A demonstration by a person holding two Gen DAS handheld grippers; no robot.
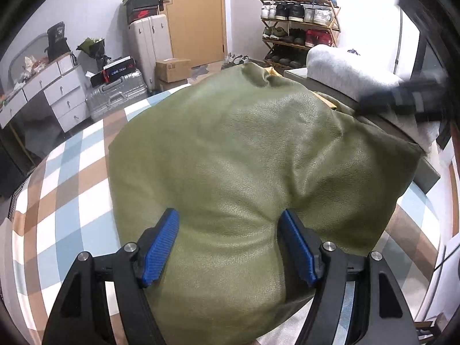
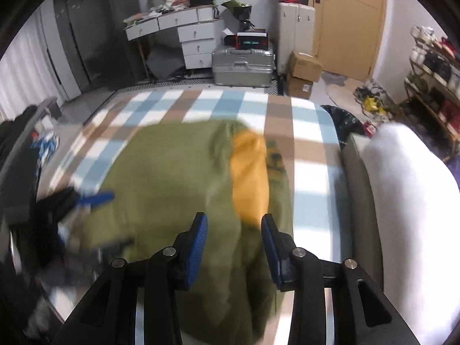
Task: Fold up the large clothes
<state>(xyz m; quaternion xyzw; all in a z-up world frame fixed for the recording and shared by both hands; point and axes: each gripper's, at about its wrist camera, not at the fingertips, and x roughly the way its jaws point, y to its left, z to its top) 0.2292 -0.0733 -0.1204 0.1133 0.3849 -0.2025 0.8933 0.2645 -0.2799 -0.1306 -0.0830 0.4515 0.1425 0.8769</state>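
Note:
A large olive-green, leather-like jacket (image 1: 230, 143) lies bunched on a plaid bed cover (image 1: 72, 187). My left gripper (image 1: 230, 212) stands wide over the jacket's near part. Its blue pads (image 1: 162, 247) sit on either side of a bulge of fabric, and creases run up from the right pad. In the right wrist view the jacket (image 2: 172, 172) shows an orange lining (image 2: 250, 178). My right gripper (image 2: 234, 217) hovers open above it with nothing pinched. The left gripper (image 2: 95, 201) is a blur at the jacket's left edge. The right gripper (image 1: 402, 97) blurs at the far right.
A grey-white rolled blanket (image 1: 345, 69) lies along the bed's right side. Beyond the bed stand a shoe rack (image 1: 299, 14), a silver suitcase (image 2: 243, 66), cardboard boxes (image 1: 172, 69), white drawers (image 1: 57, 92) and a wooden door (image 1: 195, 14).

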